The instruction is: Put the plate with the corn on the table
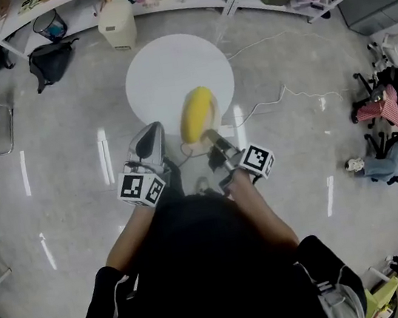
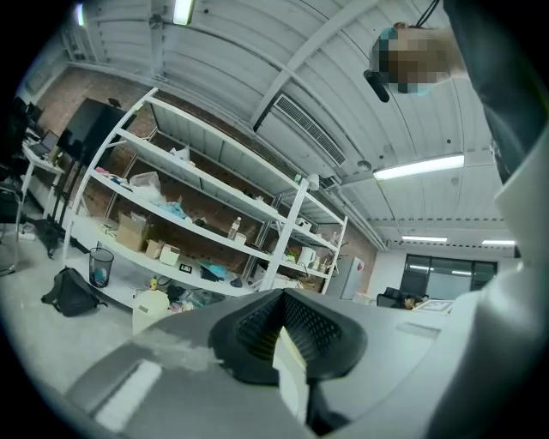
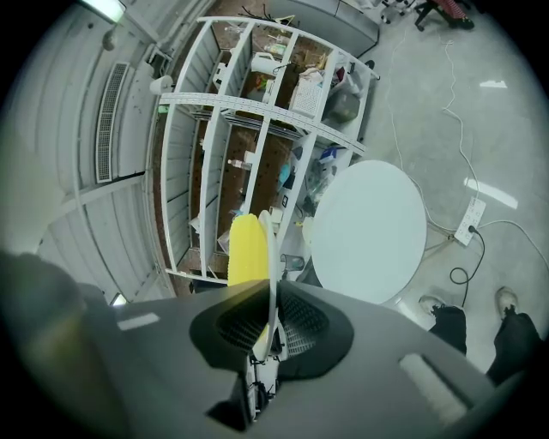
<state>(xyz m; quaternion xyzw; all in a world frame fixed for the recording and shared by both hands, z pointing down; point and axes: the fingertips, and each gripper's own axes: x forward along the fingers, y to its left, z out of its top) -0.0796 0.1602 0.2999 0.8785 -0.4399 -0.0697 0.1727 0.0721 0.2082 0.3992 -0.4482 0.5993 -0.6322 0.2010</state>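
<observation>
Two grippers: one is loaded and one idle, both held out in front of the person above the grey floor (image 1: 73, 167).
Right gripper (image 1: 209, 136): its jaws are narrowed onto the rim of a thin white plate (image 3: 273, 257), with one pad above and one below. The pinch is at the near edge, so the rest of the plate reaches out ahead of the gripper.
Grip reason, judged: holding the rim leaves the far side free to meet a surface first. Keeping the plate level stops its load from rolling off.
Load: a yellow corn cob (image 1: 197, 113) lies on top of the plate, along the gripper's line, just beyond the pads.
Left gripper (image 1: 151, 133): it sits just beside the right one, with its jaws drawn together. Only a pale sliver shows between the pads, and I cannot tell what it is. It appears to touch neither plate nor cob, and is probably kept near as a spare support.
Plate's place: it is in the air and not yet set down. In the head view the cob overlaps the near rim of the round white table (image 1: 162, 67), but whether it is truly above the top is unclear.
Beyond: white metal shelving (image 3: 257, 111) stands behind the table.
Next need, judged: bring the whole plate over the top, lower it flat, then loosen the jaws.
Risk, judged: pinched at one side only, the plate may sag and the cob could roll.
</observation>
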